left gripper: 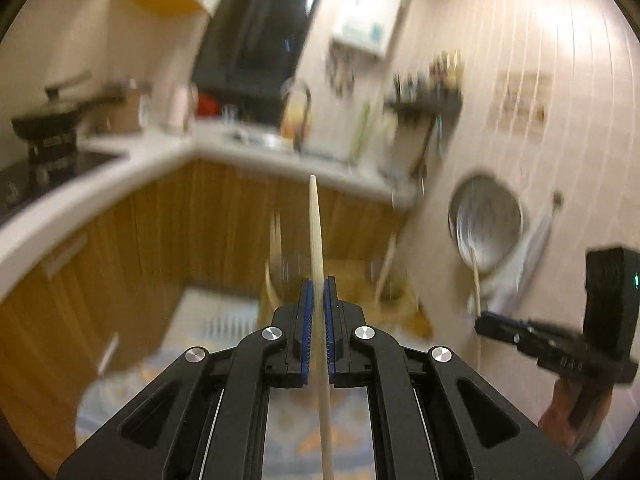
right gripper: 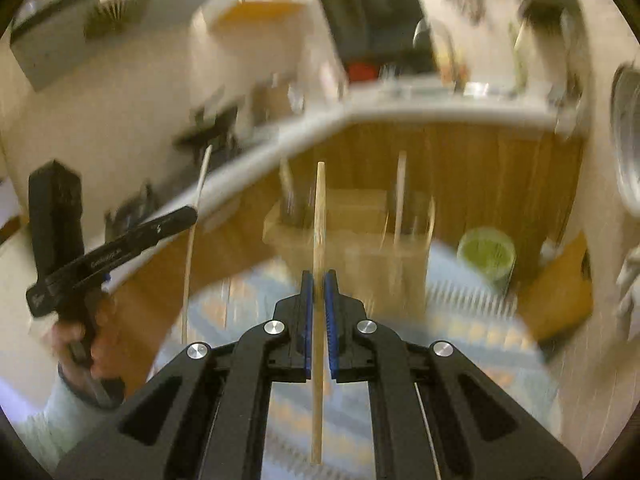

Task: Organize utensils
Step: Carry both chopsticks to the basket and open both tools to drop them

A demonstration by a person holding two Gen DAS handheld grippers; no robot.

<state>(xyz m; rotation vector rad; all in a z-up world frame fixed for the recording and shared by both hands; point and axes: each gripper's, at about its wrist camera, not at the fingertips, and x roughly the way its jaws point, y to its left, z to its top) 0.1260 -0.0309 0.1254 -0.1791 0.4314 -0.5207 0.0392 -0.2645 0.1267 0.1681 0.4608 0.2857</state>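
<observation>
In the left wrist view my left gripper (left gripper: pixel 318 285) is shut on a pale wooden chopstick (left gripper: pixel 315 232) that stands upright between the blue pads, its tip pointing up. The right gripper (left gripper: pixel 482 322) shows at the right edge of that view, holding a second chopstick (left gripper: pixel 476 276). In the right wrist view my right gripper (right gripper: pixel 319 277) is shut on its own upright chopstick (right gripper: pixel 319 216). The left gripper (right gripper: pixel 191 213) appears at the left there, in a hand, with its chopstick (right gripper: pixel 197 208). A blurred wooden utensil holder (right gripper: pixel 352 216) with several sticks stands ahead on the patterned surface.
An L-shaped white counter (left gripper: pixel 120 168) with wooden cabinet fronts runs behind, carrying a black pot (left gripper: pixel 46 120) and a sink (left gripper: pixel 272 142). A metal bowl (left gripper: pixel 486 226) hangs on the right wall. A green cup (right gripper: pixel 486 254) and a white ribbed rack (right gripper: pixel 468 296) sit right of the holder.
</observation>
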